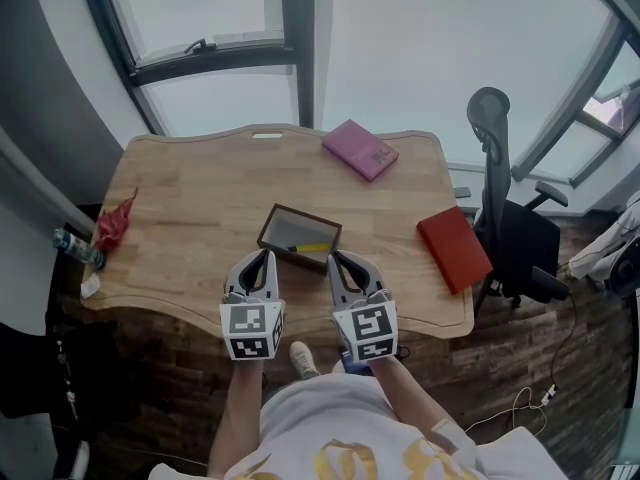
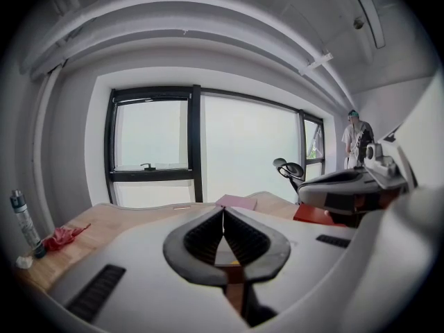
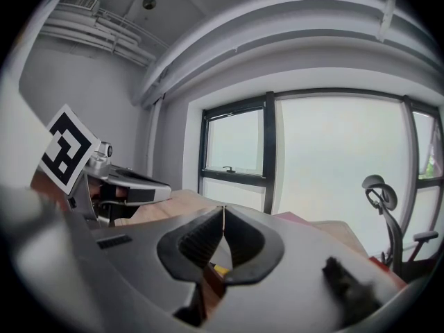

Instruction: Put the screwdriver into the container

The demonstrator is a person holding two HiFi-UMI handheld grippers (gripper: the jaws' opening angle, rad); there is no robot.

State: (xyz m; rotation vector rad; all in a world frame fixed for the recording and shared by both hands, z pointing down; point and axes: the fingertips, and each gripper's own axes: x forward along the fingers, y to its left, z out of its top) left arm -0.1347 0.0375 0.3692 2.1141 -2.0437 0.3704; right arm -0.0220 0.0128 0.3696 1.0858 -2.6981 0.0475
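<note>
Left tongs (image 2: 223,211), right tongs (image 3: 223,209), both closed empty, one container (image 1: 308,216) holding one screwdriver (image 1: 312,248), one pink book (image 1: 360,149), one red book (image 1: 453,249)

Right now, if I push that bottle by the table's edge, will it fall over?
Probably. The bottle stands tall and thin, so a nudge likely tips it. It's near the table's left edge, so it might roll off. It looks like light plastic.

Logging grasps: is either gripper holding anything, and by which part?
Nothing is held: the left gripper and right gripper both have jaws closed together, empty.
</note>
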